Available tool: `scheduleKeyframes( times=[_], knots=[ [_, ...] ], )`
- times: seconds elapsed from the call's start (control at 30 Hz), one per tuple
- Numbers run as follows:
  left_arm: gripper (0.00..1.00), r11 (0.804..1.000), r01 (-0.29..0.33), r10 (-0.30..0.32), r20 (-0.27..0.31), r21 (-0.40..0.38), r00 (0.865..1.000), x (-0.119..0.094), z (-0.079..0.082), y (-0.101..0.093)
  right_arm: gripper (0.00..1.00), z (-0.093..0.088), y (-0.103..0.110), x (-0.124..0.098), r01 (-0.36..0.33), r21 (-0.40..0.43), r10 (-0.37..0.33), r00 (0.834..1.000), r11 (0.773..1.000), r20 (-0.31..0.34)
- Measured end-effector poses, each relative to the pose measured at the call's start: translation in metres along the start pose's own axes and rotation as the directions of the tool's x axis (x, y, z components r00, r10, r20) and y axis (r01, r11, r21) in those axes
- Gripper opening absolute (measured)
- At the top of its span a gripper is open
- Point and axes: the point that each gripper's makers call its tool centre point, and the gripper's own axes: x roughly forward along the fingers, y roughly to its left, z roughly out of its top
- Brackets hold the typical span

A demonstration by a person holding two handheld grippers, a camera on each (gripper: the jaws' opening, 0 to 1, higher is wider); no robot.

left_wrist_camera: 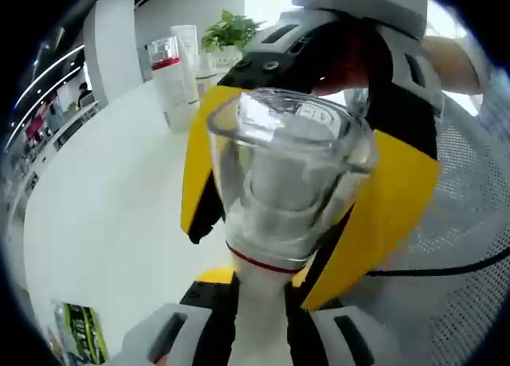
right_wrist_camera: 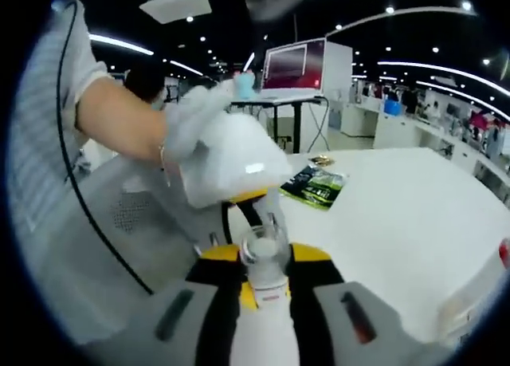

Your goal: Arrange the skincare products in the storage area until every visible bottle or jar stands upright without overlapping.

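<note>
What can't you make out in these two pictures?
- Bottle label: left gripper view, covered by the jaws and the clear cap.
- Whether the right gripper really pinches the cap: left gripper view, the bottle covers the contact.
- Packet print: left gripper view, cut off by the edge; too small in the right gripper view.
- Far bottles: left gripper view, text too blurred to read.
</note>
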Motion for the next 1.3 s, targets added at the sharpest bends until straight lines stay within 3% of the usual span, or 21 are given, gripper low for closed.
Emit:
scheduleKeyframes(
  times=[0.07,0.13,0.17,0.2,0.23,0.27,0.33,0.57,0.93,1.17,1.23,1.3],
  knots=[
    [0.23,1.000,0.002,-0.002,0.007,-0.002,1.000,0.000,0.000,0.000,0.23,-0.013,-0.002,0.003,0.014,-0.014,-0.015,0.999,1.000,-0.044],
    [0.23,1.000,0.006,-0.006,0.011,0.003,1.000,0.000,0.000,-0.001,0.22,-0.043,-0.002,0.005,0.016,-0.081,-0.030,0.984,0.997,-0.174],
    [0.23,1.000,0.008,-0.008,0.014,0.004,1.000,0.000,0.001,-0.001,0.22,-0.053,-0.001,0.007,0.016,-0.118,-0.040,0.977,0.993,-0.208],
    [0.22,0.999,0.015,-0.015,0.007,0.028,1.000,-0.001,-0.001,-0.001,0.23,-0.038,-0.001,0.010,0.029,-0.121,-0.041,0.994,0.992,-0.099],
    [0.22,1.000,0.010,-0.010,0.020,-0.007,1.000,0.000,0.000,0.000,0.23,-0.047,-0.001,0.001,0.048,-0.019,-0.050,0.989,0.999,-0.138],
    [0.22,1.000,0.008,-0.008,0.022,-0.003,1.000,0.000,0.000,0.000,0.23,-0.047,-0.002,-0.001,0.055,0.007,-0.053,0.989,0.998,-0.139],
    [0.22,1.000,0.008,-0.008,0.022,-0.001,1.000,0.001,0.000,0.000,0.23,-0.044,-0.004,0.003,0.045,-0.044,-0.051,0.988,0.998,-0.144],
    [0.24,1.000,-0.010,0.010,0.010,-0.006,1.000,0.001,0.001,0.002,0.20,-0.043,-0.004,0.004,0.043,0.021,-0.040,0.989,0.999,-0.141],
    [0.30,0.998,-0.058,0.058,-0.003,0.009,0.998,-0.001,0.001,0.009,0.20,-0.044,-0.020,0.006,0.145,0.017,-0.141,0.979,0.989,-0.148],
    [0.29,0.998,-0.062,0.062,-0.013,0.012,0.998,-0.001,0.000,0.009,0.20,-0.049,-0.054,-0.007,0.287,0.084,-0.274,0.951,0.954,-0.143],
    [0.29,0.998,-0.062,0.062,-0.015,0.013,0.998,-0.001,0.000,0.009,0.20,-0.052,-0.065,-0.013,0.341,0.103,-0.324,0.934,0.935,-0.147],
    [0.29,0.998,-0.063,0.063,-0.015,0.015,0.998,-0.001,0.000,0.009,0.20,-0.055,-0.081,-0.021,0.417,0.114,-0.398,0.904,0.902,-0.158]
  ],
)
